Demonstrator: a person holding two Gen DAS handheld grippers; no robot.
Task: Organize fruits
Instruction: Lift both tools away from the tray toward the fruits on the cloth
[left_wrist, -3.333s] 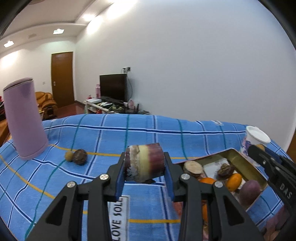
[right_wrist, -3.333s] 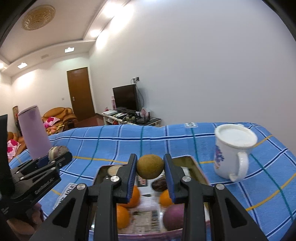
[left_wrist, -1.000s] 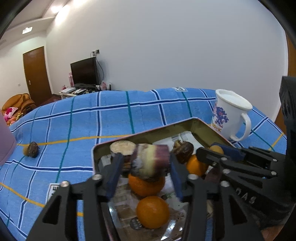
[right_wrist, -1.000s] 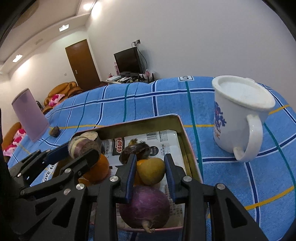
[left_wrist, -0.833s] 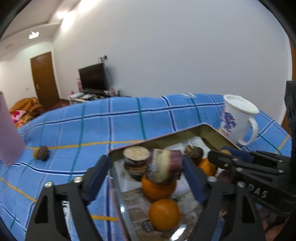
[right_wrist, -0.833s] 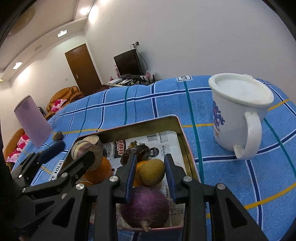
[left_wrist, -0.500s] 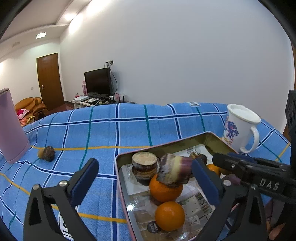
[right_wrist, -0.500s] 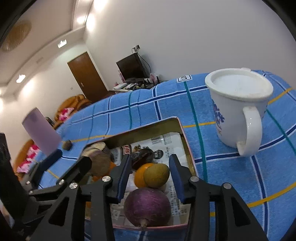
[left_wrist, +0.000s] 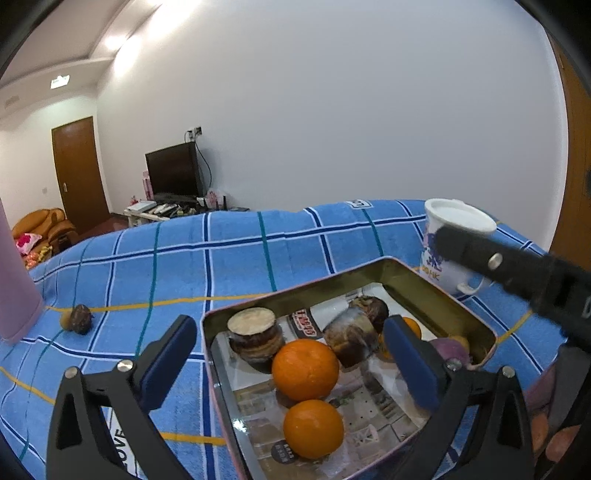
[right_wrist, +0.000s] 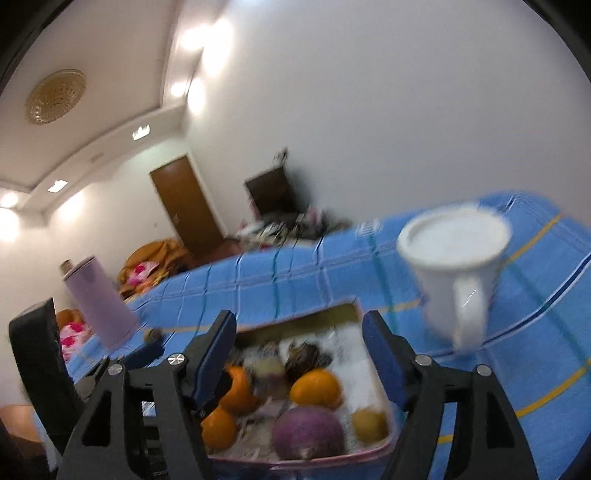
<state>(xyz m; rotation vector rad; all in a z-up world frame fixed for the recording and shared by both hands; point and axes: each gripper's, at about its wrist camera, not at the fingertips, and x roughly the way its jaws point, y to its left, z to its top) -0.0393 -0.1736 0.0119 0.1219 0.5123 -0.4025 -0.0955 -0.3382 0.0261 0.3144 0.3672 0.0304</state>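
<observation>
A metal tin tray (left_wrist: 439, 275) on the blue checked cloth holds oranges (left_wrist: 305, 369), a cut sugarcane piece (left_wrist: 351, 341), another cut stub (left_wrist: 253, 334), a dark fruit and a purple round fruit (right_wrist: 308, 430). My left gripper (left_wrist: 288, 362) is open and empty above the tray's near side. My right gripper (right_wrist: 299, 354) is open and empty above the tray (right_wrist: 314, 319); a small yellow-brown fruit (right_wrist: 369, 419) lies below it. The right view is blurred. A small dark fruit (left_wrist: 79, 319) lies on the cloth to the left.
A white mug (left_wrist: 448, 243) stands right of the tray, also in the right wrist view (right_wrist: 456, 269). A tall lilac bottle (right_wrist: 99, 302) stands at the left. The right gripper's arm (left_wrist: 517, 277) crosses the left wrist view.
Both grippers opened and let go of their fruit: the sugarcane piece and the yellow-brown fruit now lie in the tray. Both grippers have lifted and drawn back.
</observation>
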